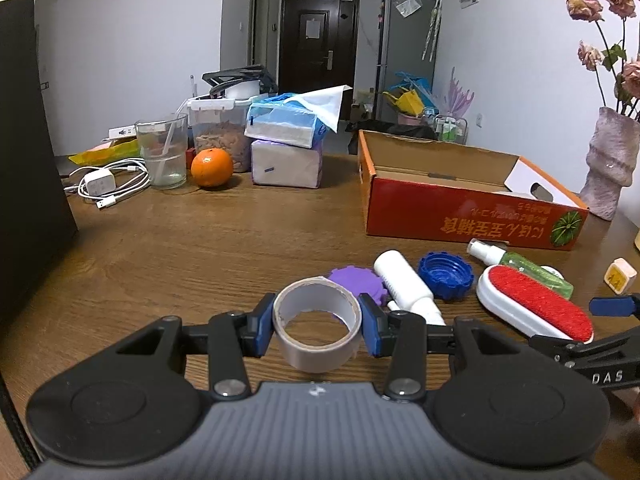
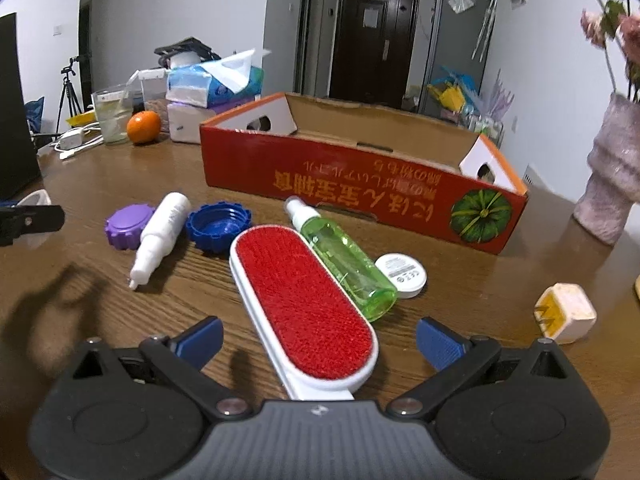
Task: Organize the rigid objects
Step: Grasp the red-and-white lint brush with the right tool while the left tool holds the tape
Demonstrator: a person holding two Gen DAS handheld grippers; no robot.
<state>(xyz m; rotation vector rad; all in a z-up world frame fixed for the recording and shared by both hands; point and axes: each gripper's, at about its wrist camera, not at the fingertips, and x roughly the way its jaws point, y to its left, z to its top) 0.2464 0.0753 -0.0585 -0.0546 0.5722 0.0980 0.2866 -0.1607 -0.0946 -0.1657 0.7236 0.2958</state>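
My left gripper [image 1: 318, 326] is shut on a grey tape roll [image 1: 317, 324], held just above the wooden table. Beyond it lie a purple cap [image 1: 358, 280], a white bottle [image 1: 406, 284], a blue cap [image 1: 446, 274], a green spray bottle [image 1: 520, 266] and a red lint brush [image 1: 534, 304]. My right gripper [image 2: 318, 342] is open, its blue pads either side of the lint brush [image 2: 304, 308], which lies flat on the table. An open red cardboard box [image 2: 360, 184] stands behind, with the green spray bottle [image 2: 344, 260] and a white round disc [image 2: 402, 274] before it.
A white plug adapter [image 2: 566, 312] lies at right, near a pink vase [image 2: 612, 176]. At the back left stand an orange [image 1: 211, 168], a glass [image 1: 162, 154], tissue packs [image 1: 286, 140] and a charger with cable [image 1: 100, 184]. A dark monitor [image 1: 24, 152] stands left.
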